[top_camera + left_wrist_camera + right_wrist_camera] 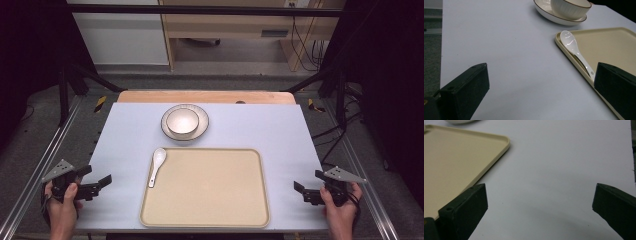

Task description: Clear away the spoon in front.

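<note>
1. At opposite table edges, the left gripper (102,181) and right gripper (299,189) rest with jaws spread wide, holding nothing.
2. Between them, a white spoon (157,165) lies on the beige tray's (210,220) far-left corner.
3. Beyond, 1 bowl (182,122) sits on a plate (202,128).

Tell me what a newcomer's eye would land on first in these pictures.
The big beige tray at the near middle of the pale table draws the eye first, with a white spoon lying over its far left corner. Just beyond it, a white bowl sits on a plate. The left gripper and right gripper flank the tray at the near table edges, both open and holding nothing.
</note>
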Tool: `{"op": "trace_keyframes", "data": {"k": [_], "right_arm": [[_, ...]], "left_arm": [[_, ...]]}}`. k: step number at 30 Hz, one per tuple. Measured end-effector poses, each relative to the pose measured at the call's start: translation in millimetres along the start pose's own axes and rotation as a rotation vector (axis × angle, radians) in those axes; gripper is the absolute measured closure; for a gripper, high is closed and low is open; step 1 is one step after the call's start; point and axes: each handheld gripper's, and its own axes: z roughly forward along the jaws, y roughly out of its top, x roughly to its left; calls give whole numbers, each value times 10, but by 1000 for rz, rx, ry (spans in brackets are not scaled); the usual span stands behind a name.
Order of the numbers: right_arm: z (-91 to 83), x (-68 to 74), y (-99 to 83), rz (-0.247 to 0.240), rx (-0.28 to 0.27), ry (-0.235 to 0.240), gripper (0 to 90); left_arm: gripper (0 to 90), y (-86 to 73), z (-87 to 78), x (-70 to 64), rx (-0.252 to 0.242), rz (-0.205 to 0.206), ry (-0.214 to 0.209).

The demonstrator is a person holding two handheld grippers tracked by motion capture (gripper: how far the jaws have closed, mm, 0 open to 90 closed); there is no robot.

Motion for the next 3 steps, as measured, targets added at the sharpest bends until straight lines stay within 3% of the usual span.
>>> {"op": "trace_keyframes", "data": {"k": [3], "right_arm": [[-5,-2,1,1,0,-5,4]], "left_arm": [[0,28,2,-38,-25,-13,-23]]}}
